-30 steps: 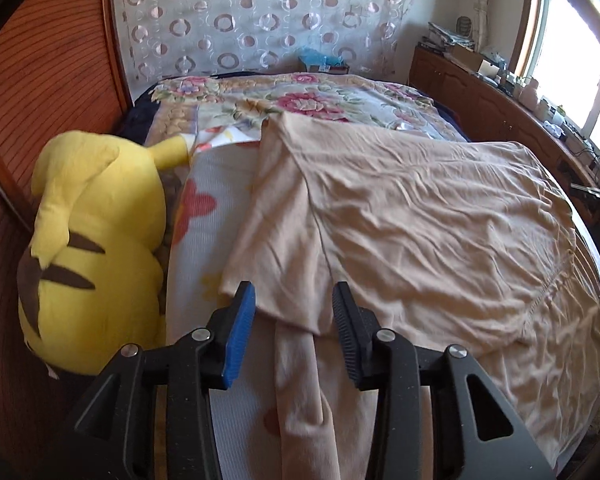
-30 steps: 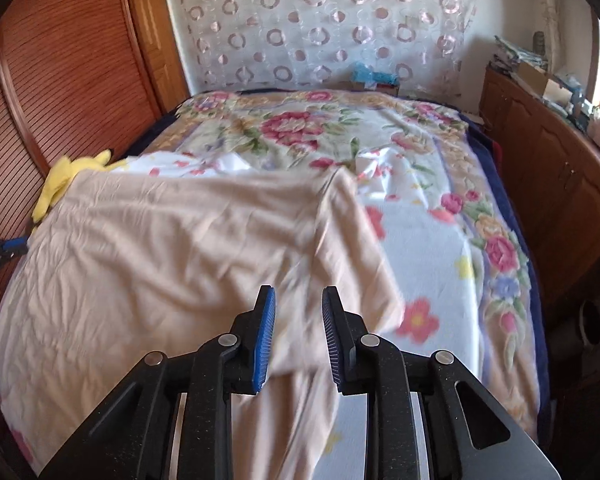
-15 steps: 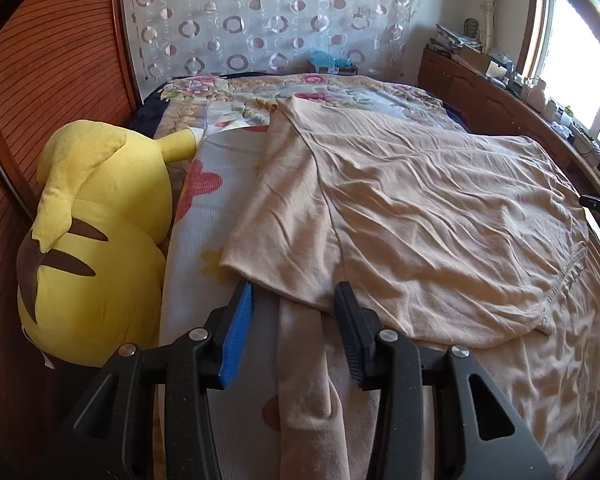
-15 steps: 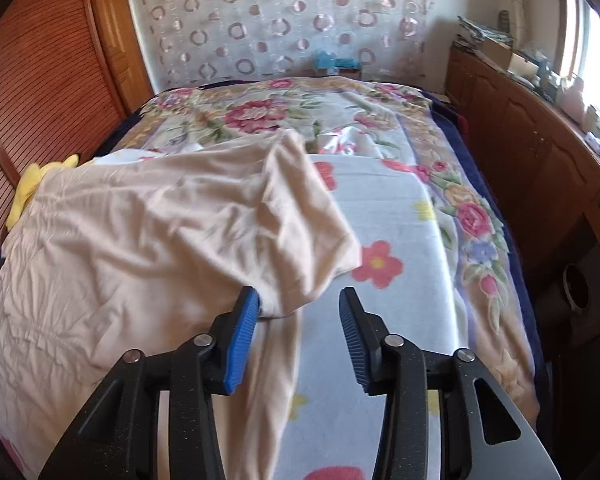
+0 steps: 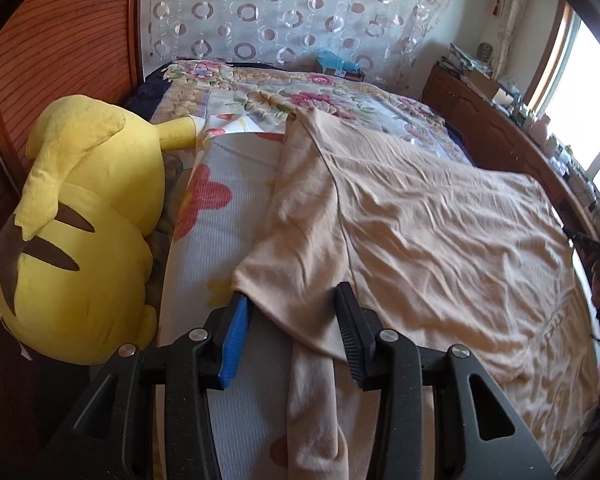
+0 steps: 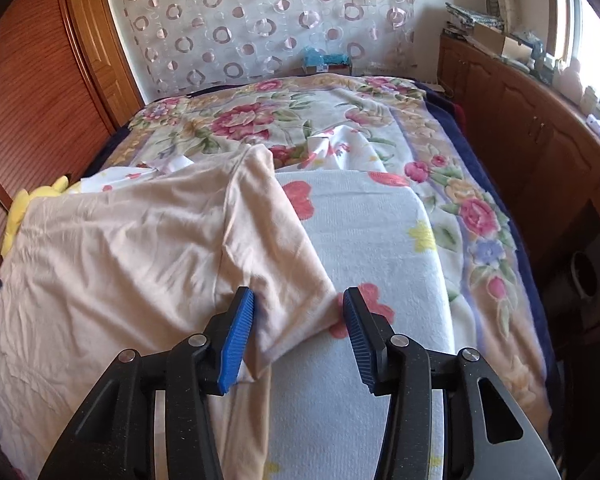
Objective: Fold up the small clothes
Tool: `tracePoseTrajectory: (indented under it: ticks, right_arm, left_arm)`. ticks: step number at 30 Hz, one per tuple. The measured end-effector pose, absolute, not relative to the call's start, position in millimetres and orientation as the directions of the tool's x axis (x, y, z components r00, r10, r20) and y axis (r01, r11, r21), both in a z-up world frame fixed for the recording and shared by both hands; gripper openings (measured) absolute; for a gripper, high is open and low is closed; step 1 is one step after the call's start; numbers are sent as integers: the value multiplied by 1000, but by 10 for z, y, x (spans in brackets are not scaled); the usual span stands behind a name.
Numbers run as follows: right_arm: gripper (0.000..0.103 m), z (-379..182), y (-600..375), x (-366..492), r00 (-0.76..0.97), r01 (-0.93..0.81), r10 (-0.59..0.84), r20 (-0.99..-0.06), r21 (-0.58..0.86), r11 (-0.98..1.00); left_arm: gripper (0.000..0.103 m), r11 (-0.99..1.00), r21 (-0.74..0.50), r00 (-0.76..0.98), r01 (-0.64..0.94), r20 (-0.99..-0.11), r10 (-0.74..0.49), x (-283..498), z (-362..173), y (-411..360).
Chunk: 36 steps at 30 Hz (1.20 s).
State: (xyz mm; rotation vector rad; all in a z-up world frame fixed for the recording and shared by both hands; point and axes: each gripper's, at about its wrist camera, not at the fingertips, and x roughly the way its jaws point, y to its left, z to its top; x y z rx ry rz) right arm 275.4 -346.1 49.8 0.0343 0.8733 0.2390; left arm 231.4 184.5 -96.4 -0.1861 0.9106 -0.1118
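Garment: thin, soft peach cotton top (image 5: 420,240), light and limp, spread on the flowered bed (image 6: 380,240) ahead of both claws.
Left claw (image 5: 290,326): apart, straddling a sleeve hem.
Right claw (image 6: 299,330): just opened, sleeve between, unpinched.
Hold: pinch sleeve corners.

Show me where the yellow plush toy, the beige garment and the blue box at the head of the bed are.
yellow plush toy (image 5: 84,240), left wrist view, on its body.
beige garment (image 5: 440,240), left wrist view, on its wrinkled middle.
blue box (image 6: 326,60), right wrist view, on its top.

garment (image 5: 420,240): near end cut off | window-side shelf items (image 5: 556,148): too small
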Motion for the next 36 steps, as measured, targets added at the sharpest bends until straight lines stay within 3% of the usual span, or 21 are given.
tracePoseTrajectory:
  ticks: [4,5,8,9,10,12,17,22,36]
  right_arm:
    - [48,471,-3472,2805,595,-233,270,-757,160,959]
    - [48,471,-3483,2833,588,-238,266,-764,151,959]
    - [26,482,-3513,2896,572,-245,262,-778,142,959]
    - [11,496,-3515,2905,569,-245,260,-780,141,959]
    - [7,502,-3511,2897,569,-251,262,-779,138,958]
    - [6,533,-3467,2855,580,-265,250,-775,111,958]
    - [5,700,-3369,2701,621,-299,253,-741,75,951]
    - [5,911,-3349,2544,658,-322,297,-692,98,942]
    - [5,1137,-3524,1882,697,-389,409,-588,169,906]
  left_arm:
    - [43,958,-287,632,-5,-743,-220,2349,-920,1902]
    - [37,956,-293,637,5,-736,-229,2357,-891,1893]
    - [18,969,-245,651,38,-730,-210,2369,-813,1810]
    - [10,974,-221,652,46,-732,-197,2380,-791,1771]
    - [8,979,-197,649,55,-738,-185,2395,-782,1735]
    - [3,987,-148,643,62,-751,-153,2428,-777,1699]
    - [1,995,-88,658,52,-746,-101,2431,-714,1709]
    - [1,986,-147,709,79,-687,-159,2299,-508,1755]
    - [1,978,-171,806,119,-558,-196,1636,31,1646]
